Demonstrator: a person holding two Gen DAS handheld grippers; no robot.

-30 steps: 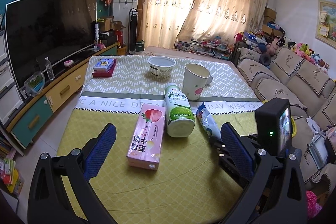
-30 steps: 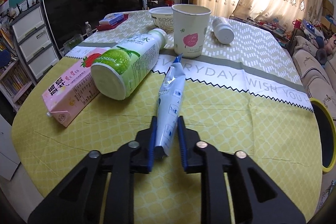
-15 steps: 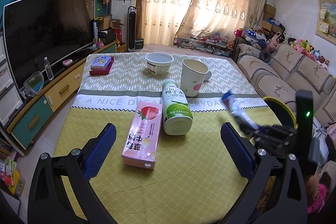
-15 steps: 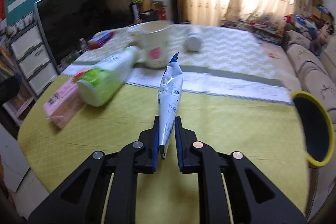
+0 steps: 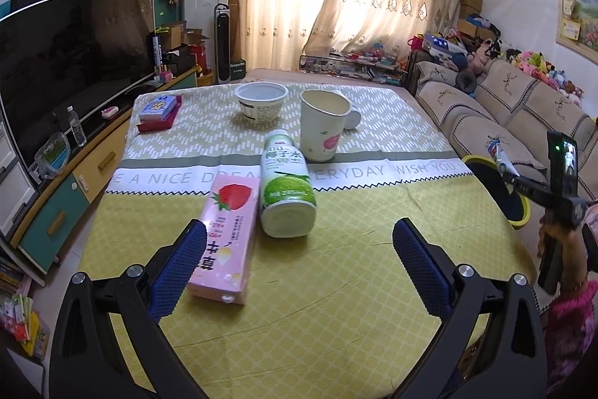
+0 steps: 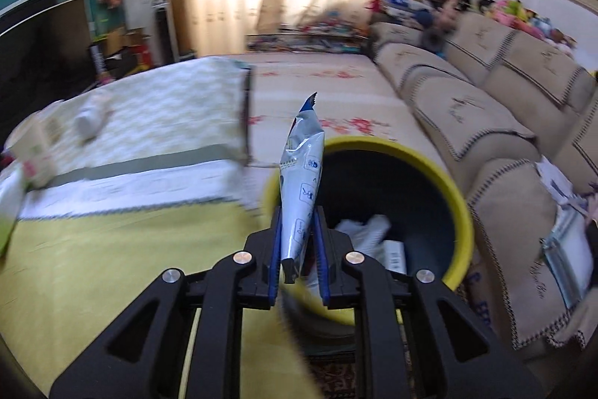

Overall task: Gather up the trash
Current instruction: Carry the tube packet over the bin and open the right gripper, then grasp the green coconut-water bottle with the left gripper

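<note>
Right gripper (image 6: 297,251) is clamped on one silver-blue wrapper (image 6: 301,189), which stands upright between its pads, tip pointing away, over the mouth of one yellow-rimmed bin (image 6: 461,197) beside the desk (image 5: 336,287); the gripper tilts downward. Left gripper (image 5: 299,272) hangs wide open and holds nothing, angled down over the desk. On the desk: one pink carton (image 5: 228,230) lying flat, one green-labelled bottle (image 5: 286,189) on its side, one paper cup (image 5: 323,126) upright, one white bowl (image 5: 261,100).
</note>
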